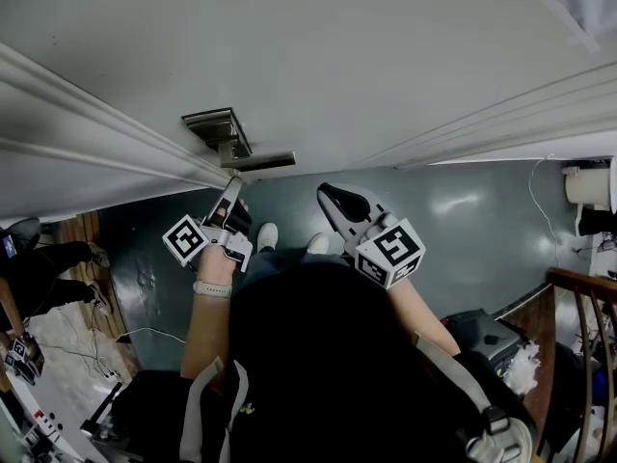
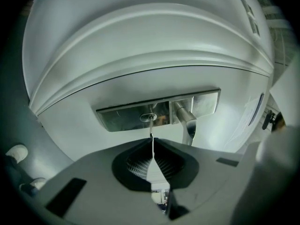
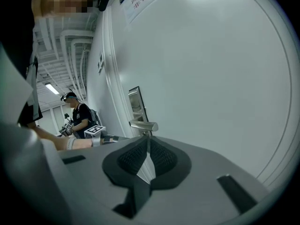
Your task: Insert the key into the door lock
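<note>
— At mid-frame in the left gripper view, where's the key (image 2: 151,130)?
— Pinched edge-on in the closed left tongs (image 2: 152,143), tip meeting the door lock (image 2: 148,117) beside the handle (image 2: 186,121), lined up to slide straight in.
— And the right tongs (image 3: 148,143)?
— Closed on nothing, held off the door (image 3: 211,78), out of the way, I'd judge.

Lever handle (image 2: 186,121) juts out just right of the keyhole (image 2: 148,117); left hand-held gripper (image 2: 152,142), clamped on the key (image 2: 151,128), blocks the straight approach; door panel (image 1: 386,56) beyond the handle lies open; right hand-held gripper (image 1: 328,193) hangs near the handle's end.
</note>
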{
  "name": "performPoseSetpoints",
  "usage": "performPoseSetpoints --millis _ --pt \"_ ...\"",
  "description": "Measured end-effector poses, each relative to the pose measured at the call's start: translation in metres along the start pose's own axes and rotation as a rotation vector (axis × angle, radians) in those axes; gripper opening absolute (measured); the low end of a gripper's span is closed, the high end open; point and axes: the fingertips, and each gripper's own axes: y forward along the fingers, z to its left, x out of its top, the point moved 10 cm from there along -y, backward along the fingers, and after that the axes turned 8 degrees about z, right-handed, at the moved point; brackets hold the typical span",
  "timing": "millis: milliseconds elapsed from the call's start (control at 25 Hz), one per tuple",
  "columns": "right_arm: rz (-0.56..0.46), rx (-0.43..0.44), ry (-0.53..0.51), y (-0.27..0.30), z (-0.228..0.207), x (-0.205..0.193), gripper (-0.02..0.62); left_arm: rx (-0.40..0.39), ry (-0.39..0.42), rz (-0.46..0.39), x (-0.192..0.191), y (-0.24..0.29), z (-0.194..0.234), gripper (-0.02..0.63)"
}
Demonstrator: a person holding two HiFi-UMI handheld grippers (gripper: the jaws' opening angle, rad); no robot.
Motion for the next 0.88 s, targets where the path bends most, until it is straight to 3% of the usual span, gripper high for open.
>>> performPoseSetpoints --millis 160,320,880 --pt "-0.003 0.021 -0.018 0.003 0.005 0.006 0.028 0.006 0.045 -0.003 0.000 -0.012 -0.008 0.009" --pt "-0.009 0.043 -0.037 0.008 0.010 0.013 0.028 0.029 0.153 -0.012 0.002 -0.025 -0.021 0.009" --pt "-0.057 0.095 -0.112 0.015 0.028 0.049 0.028 0.194 0.786 0.008 0.017 -0.050 -0.103 0.009"
